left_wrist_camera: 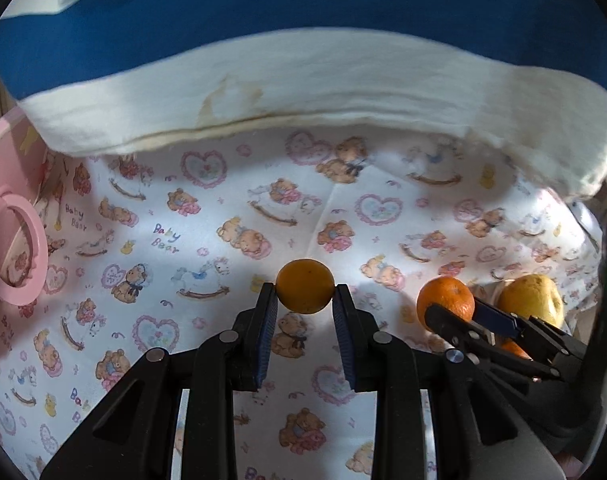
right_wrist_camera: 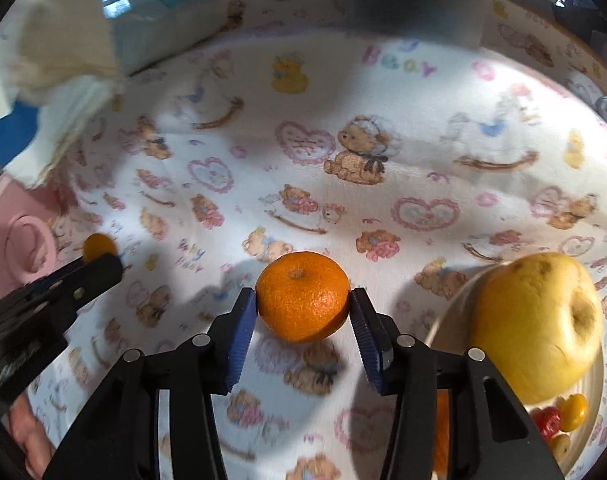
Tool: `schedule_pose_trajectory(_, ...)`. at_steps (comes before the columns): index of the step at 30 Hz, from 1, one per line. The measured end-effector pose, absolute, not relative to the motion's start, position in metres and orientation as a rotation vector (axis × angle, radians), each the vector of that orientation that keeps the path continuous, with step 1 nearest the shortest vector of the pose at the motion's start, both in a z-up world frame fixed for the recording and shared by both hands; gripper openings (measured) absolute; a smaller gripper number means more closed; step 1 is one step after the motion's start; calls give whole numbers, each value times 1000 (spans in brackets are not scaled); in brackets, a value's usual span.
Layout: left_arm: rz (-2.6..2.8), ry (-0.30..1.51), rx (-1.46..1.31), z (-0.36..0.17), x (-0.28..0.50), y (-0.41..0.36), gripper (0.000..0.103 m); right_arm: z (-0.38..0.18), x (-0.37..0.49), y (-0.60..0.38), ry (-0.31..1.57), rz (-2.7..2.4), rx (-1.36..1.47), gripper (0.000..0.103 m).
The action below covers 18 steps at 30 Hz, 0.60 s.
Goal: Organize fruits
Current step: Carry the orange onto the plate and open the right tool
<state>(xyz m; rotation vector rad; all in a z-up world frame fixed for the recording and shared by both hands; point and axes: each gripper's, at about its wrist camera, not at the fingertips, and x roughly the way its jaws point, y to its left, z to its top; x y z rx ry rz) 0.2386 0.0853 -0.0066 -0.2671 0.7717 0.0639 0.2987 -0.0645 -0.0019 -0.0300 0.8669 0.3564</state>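
A teddy-bear print cloth (right_wrist_camera: 383, 92) fills both views. At the lower right of the right wrist view a big yellow apple (right_wrist_camera: 535, 328) sits on a pale plate (right_wrist_camera: 439, 320). At centre, the right gripper (right_wrist_camera: 303, 316) pinches a tangerine (right_wrist_camera: 303, 300), blue pads against its sides. In the left wrist view, centre, the left gripper (left_wrist_camera: 305, 304) clamps a smaller orange fruit (left_wrist_camera: 305, 286) at its fingertips.

Bright patchy sunlight, hard shadows, blurred, fisheye-warped edges
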Motion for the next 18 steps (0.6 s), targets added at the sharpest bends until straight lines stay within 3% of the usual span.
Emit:
schedule_pose_trajectory(9, -20, 685, -213, 16, 221, 59, 27, 48, 245, -121, 733, 403, 46, 48)
schedule_pose_trajectory(10, -34, 677, -209, 17, 220, 55, 27, 52, 240, -127, 716, 402, 52, 46)
schedule_pose_trajectory(11, -50, 671, -207, 19, 220, 52, 27, 57, 233, -135, 696, 399, 60, 32)
schedule_pose_trajectory(12, -65, 665, -206, 20, 219, 48, 27, 63, 226, -145, 673, 398, 69, 26)
schedule_pose_trajectory(18, -132, 692, -143, 14, 216, 15, 27, 65, 215, -184, 669, 361, 56, 26)
